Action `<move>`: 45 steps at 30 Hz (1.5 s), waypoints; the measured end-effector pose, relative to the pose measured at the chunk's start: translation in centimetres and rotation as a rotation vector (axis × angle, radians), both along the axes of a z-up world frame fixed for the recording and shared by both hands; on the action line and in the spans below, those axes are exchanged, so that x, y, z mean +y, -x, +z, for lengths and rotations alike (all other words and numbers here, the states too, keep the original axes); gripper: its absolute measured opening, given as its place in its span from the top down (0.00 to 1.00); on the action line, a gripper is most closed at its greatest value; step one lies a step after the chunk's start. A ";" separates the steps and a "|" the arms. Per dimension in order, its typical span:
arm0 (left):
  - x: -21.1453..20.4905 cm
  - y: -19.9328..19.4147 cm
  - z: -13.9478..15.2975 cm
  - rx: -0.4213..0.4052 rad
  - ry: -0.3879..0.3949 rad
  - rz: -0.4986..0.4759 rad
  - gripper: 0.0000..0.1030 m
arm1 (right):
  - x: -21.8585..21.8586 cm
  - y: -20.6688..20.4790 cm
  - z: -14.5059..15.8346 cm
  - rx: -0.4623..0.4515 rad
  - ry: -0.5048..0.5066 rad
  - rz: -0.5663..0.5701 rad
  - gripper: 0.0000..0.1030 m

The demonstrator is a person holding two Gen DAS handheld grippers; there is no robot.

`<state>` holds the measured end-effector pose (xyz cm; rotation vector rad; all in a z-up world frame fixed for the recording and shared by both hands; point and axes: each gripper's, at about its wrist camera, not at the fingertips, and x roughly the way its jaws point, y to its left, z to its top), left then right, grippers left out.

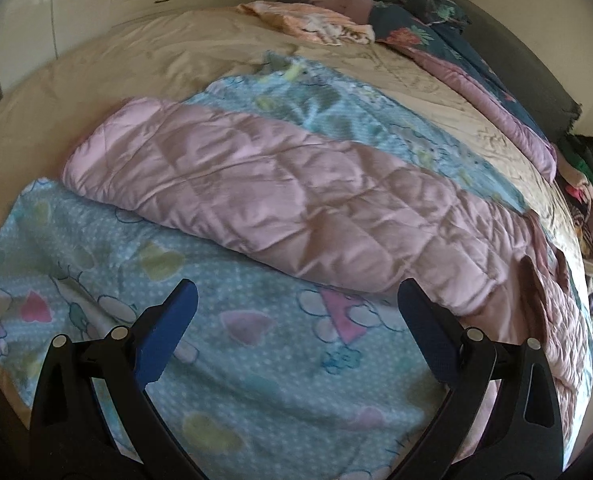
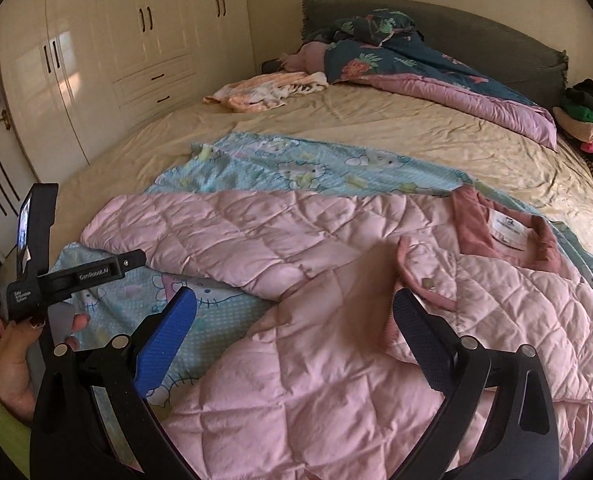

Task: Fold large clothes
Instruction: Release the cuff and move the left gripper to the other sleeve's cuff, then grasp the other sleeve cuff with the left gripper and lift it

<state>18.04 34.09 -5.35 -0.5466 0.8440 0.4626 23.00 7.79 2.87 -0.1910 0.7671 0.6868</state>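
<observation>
Sprawling pink quilted jacket (image 2: 336,320), sleeve outstretched over cartoon-print blanket (image 2: 296,164).

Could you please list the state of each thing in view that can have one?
Pink quilted jacket: spread out, one sleeve extended, not yet folded.
Blue cartoon blanket: laid flat under the jacket.
Left tongs: open, holding nothing.
Right tongs: open, holding nothing.
Dark floral quilt: bunched by the headboard.
Wardrobe doors: closed.
</observation>
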 end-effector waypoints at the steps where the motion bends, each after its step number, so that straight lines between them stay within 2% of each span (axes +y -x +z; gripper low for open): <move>1: 0.3 0.0 -0.2 0.001 0.005 0.007 0.09 | 0.3 -0.1 -0.2 0.002 0.003 0.004 0.05; 14: 6.1 -0.5 -3.4 -0.008 0.090 0.135 0.09 | 1.9 -1.4 -2.8 0.043 0.020 0.011 0.05; 20: 8.9 -0.8 -4.5 -0.036 0.140 0.202 0.09 | 1.8 -2.2 -3.5 0.056 0.021 -0.001 0.05; 23: 10.4 -0.6 -4.2 -0.083 0.149 0.243 0.11 | 1.4 -2.4 -3.6 0.056 0.020 -0.007 0.05; 25: 11.2 -0.6 -3.9 -0.099 0.156 0.267 0.32 | 1.2 -2.5 -3.7 0.056 0.020 -0.012 0.05; 26: 11.5 -0.6 -3.7 -0.107 0.156 0.274 0.38 | 1.0 -2.6 -3.7 0.057 0.019 -0.016 0.05; 28: 11.6 -0.5 -2.6 -0.126 0.123 0.276 0.72 | 0.4 -2.7 -3.6 0.057 0.015 -0.025 0.05; 29: 11.6 -0.6 -2.2 -0.134 0.117 0.269 0.73 | 0.1 -2.7 -3.6 0.055 0.013 -0.030 0.05; 30: 11.4 -0.7 -1.3 -0.148 0.110 0.254 0.79 | -0.3 -2.7 -3.5 0.054 0.007 -0.036 0.05; 34: 9.9 -0.8 1.7 -0.173 0.050 0.224 0.82 | -2.1 -2.7 -2.8 0.052 -0.018 -0.062 0.05; 45: 3.9 -1.4 10.9 -0.305 -0.011 0.108 0.84 | -8.0 -1.1 0.3 0.027 -0.099 -0.129 0.05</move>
